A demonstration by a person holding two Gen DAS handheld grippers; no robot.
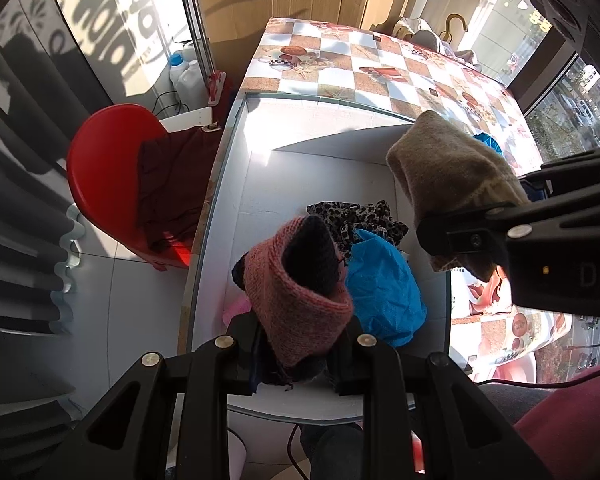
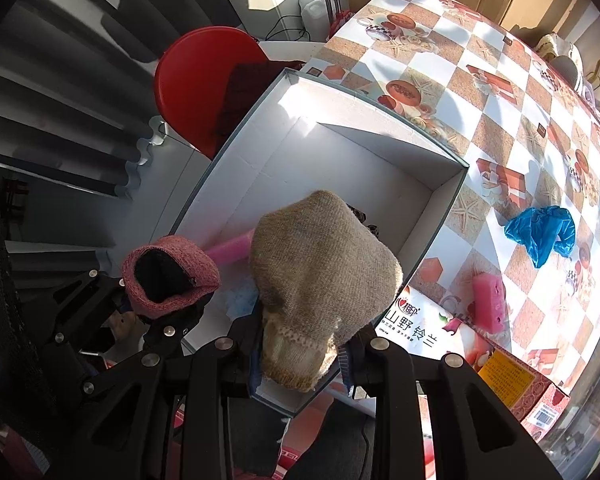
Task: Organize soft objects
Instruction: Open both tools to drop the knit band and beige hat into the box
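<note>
Knitwear hangs over the white box [image 2: 439,216]: left tool [image 1: 296,354] clamps a pink sock [image 1: 300,300], right tool [image 2: 300,354] a tan sock [image 2: 319,264] at three o'clock, both apparently due for release inside.

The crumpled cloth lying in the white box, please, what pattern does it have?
Leopard print, black spots on tan; clearest in the left wrist view.

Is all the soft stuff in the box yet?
Not yet. The leopard-print cloth and a blue bag already lie in the white box. The left gripper holds the pink knit piece and the right gripper the tan knit piece. Another blue bag and a pink block remain on the table.
</note>
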